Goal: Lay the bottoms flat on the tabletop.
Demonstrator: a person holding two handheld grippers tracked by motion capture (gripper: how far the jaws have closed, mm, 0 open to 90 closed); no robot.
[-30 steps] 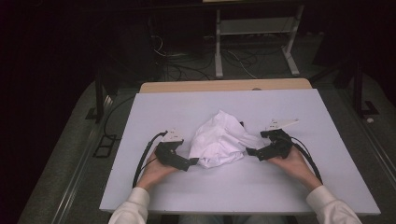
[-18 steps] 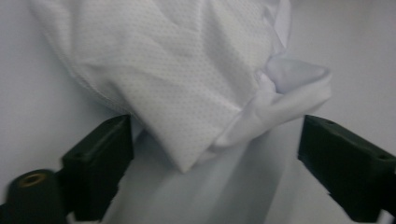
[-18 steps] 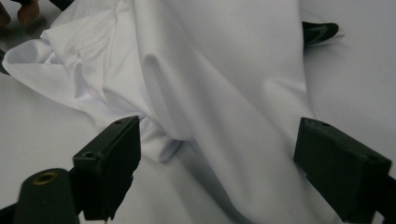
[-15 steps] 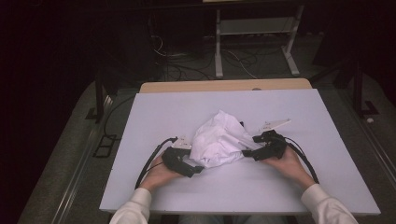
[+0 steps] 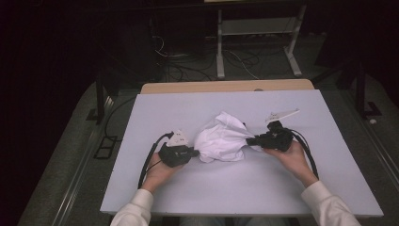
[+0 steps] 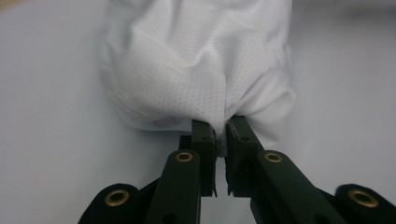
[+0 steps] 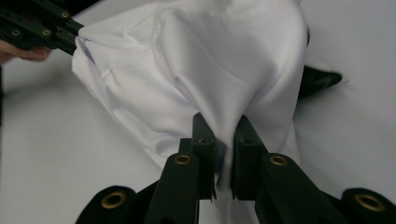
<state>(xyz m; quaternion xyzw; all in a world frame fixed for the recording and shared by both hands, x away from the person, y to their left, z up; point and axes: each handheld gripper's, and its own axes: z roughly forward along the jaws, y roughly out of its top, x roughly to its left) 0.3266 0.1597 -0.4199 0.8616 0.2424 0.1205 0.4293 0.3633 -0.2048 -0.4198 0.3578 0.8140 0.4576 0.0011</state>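
A crumpled white mesh garment lies bunched in the middle of the pale table. My left gripper pinches its left edge; its jaws have just been closing and now clamp a fold of the white garment between the pads. At the garment's right edge sits my right gripper, whose jaws have also just been closing and are shut on a fold of the white garment. In the right gripper view the left gripper shows at the top left, gripping the far edge. A dark part of the garment pokes out at the right.
A wooden board edge runs along the table's far side. Beyond it, on the dark floor, stand a white metal frame and cables. Bare tabletop surrounds the garment on all sides.
Both grippers moved in to the garment's edges, closed on the fabric and rose slightly. The garment is now pulled a little between them.
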